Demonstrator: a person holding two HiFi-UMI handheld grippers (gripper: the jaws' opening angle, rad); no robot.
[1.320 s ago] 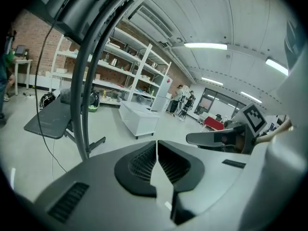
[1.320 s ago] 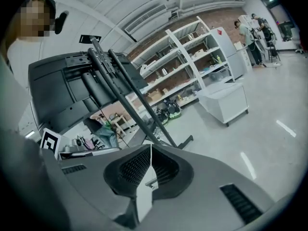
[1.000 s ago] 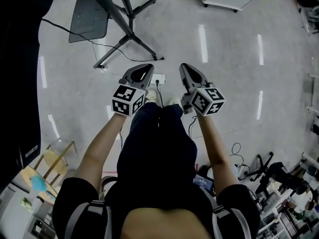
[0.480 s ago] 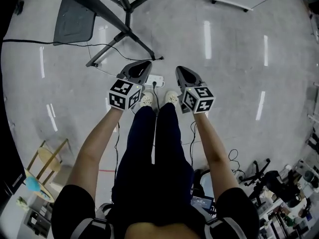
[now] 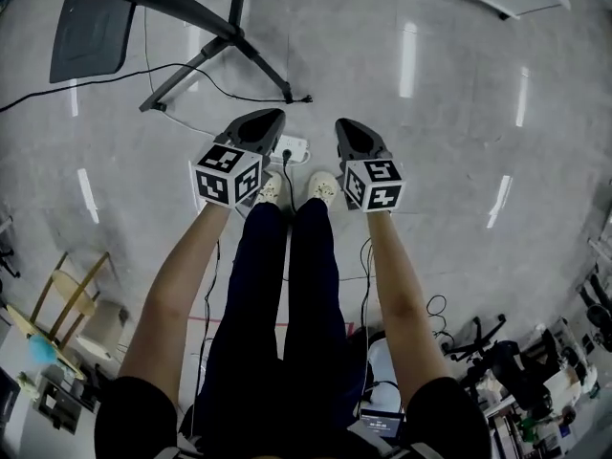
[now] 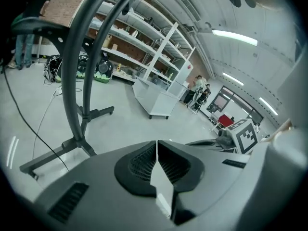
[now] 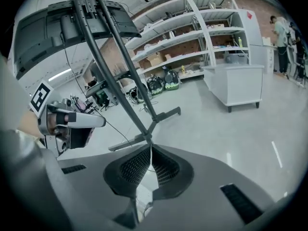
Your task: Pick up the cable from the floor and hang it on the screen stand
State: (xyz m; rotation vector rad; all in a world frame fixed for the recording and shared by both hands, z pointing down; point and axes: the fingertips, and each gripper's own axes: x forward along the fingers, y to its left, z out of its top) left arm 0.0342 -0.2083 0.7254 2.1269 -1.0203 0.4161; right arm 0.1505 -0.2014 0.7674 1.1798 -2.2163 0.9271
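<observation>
I hold the left hand-held gripper (image 5: 274,118) and right hand-held gripper (image 5: 342,125) low, short of the stand (image 5: 263,65). Jaws together, empty, aimed down for pickup. Cable (image 5: 251,98) lies on the floor at the stand's foot.

The person's left arm (image 5: 177,285) and right arm (image 5: 397,285) stretch forward and downward on either side of the legs (image 5: 287,285), the left gripper (image 5: 274,116) and right gripper (image 5: 342,125) side by side just beyond them, each with its fingers (image 6: 144,160) closed together.
</observation>
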